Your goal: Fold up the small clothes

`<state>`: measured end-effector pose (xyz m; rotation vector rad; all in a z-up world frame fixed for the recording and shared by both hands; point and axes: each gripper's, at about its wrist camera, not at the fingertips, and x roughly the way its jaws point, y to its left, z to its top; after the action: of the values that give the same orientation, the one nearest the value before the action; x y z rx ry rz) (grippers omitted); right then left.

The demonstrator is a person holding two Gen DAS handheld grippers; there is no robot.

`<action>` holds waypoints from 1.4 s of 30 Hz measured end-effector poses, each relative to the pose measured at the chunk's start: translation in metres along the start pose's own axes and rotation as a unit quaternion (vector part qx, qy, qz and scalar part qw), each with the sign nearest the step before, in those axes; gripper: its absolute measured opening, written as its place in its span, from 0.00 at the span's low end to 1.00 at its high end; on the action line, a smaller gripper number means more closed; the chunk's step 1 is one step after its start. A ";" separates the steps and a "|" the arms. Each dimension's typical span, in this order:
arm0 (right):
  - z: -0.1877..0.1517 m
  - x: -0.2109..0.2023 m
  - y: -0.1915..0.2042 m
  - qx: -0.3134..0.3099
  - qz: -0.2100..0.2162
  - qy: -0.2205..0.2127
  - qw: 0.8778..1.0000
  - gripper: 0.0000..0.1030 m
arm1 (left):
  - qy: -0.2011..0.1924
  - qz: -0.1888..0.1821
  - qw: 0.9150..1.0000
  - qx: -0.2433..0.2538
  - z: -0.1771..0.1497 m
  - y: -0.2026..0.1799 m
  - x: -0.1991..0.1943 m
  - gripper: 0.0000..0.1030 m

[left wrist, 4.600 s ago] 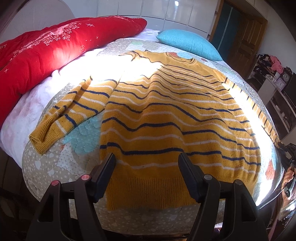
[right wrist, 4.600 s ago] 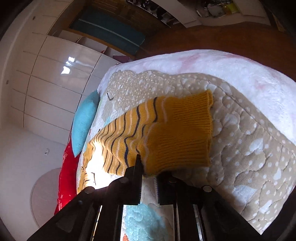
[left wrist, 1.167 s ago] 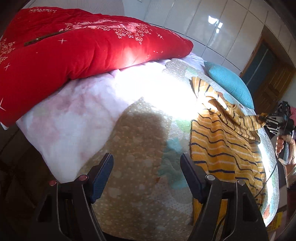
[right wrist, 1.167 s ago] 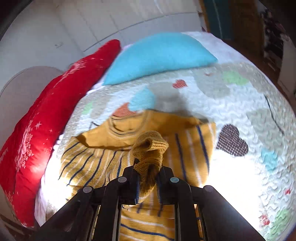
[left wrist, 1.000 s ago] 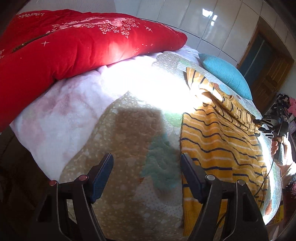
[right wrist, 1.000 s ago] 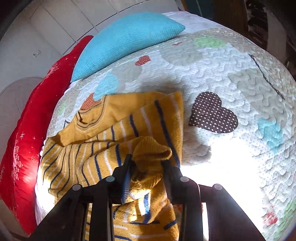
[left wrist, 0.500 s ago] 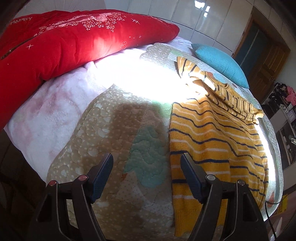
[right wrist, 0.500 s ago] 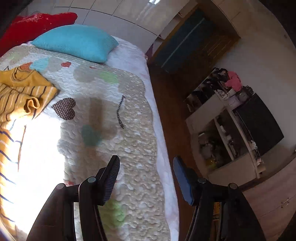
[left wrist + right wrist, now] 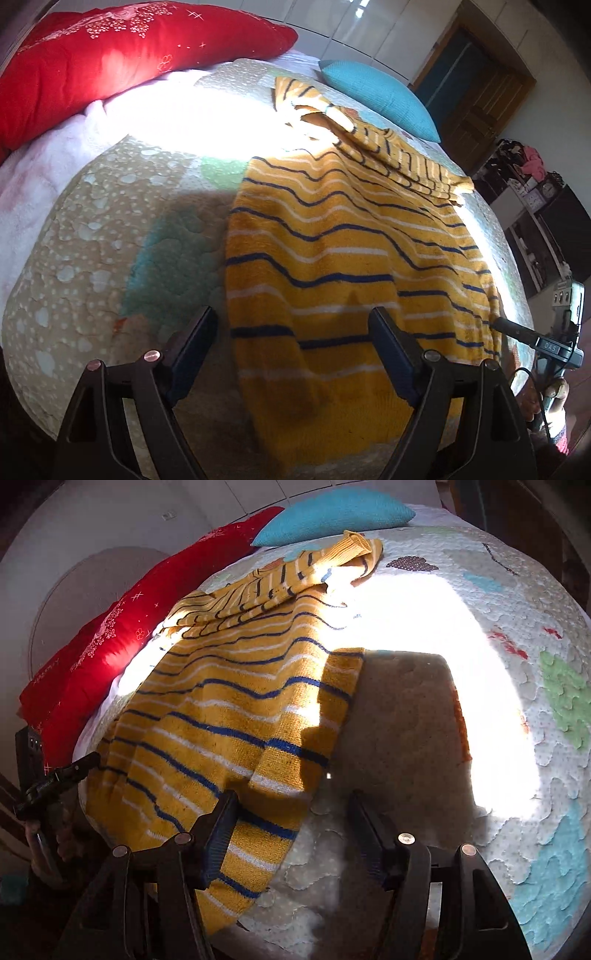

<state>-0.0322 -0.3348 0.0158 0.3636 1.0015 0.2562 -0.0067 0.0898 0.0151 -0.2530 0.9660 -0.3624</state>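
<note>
The left tongs (image 9: 291, 343) hang released, jaws wide apart, just over the near hem of the yellow striped sweater (image 9: 351, 236), which lies flat on the bed's quilt (image 9: 92, 221). Bare quilt sits ahead of the left finger; the sweater's left side edge runs between the fingers, and its body fills the space ahead and to their right.

Both sleeves appear folded in: a striped sleeve (image 9: 399, 151) lies crosswise over the chest at the far end, its cuff (image 9: 354, 544) resting near the blue pillow (image 9: 332, 513). By my reading the sleeve step is done, and the lengthwise fold, hem up to neckline, is left.

The sweater's long axis runs straight away from both tongs, hem nearest, collar pointing to the pillows.

The right tongs (image 9: 290, 834) are likewise released and empty, the left finger over the sweater's right hem corner, the right finger over bare quilt.
</note>
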 end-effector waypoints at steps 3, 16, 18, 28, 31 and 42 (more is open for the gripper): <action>-0.008 0.003 -0.002 0.037 0.092 0.008 0.995 0.65 | -0.003 -0.027 1.000 0.002 -0.005 -0.007 0.000 0.73; -0.056 0.020 0.037 0.081 0.144 -0.020 0.986 0.15 | 0.031 0.010 0.999 -0.020 0.000 -0.018 0.016 0.08; -0.048 0.021 0.030 0.093 0.162 -0.003 0.982 0.12 | 0.033 0.007 0.999 -0.039 0.003 -0.015 0.012 0.08; -0.075 -0.063 0.013 0.065 0.175 -0.025 0.982 0.09 | 0.012 -0.047 0.998 -0.030 -0.035 -0.027 -0.064 0.07; -0.101 -0.067 0.012 0.072 0.175 -0.004 0.982 0.09 | 0.030 -0.052 0.997 -0.040 -0.061 -0.025 -0.063 0.07; -0.034 -0.081 0.007 0.061 0.199 -0.056 0.976 0.09 | -0.030 -0.059 0.998 -0.012 0.018 -0.029 -0.066 0.08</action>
<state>-0.1036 -0.3523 0.0640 0.6859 0.8285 0.5305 -0.0312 0.0909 0.0852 -0.3412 0.8985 -0.4495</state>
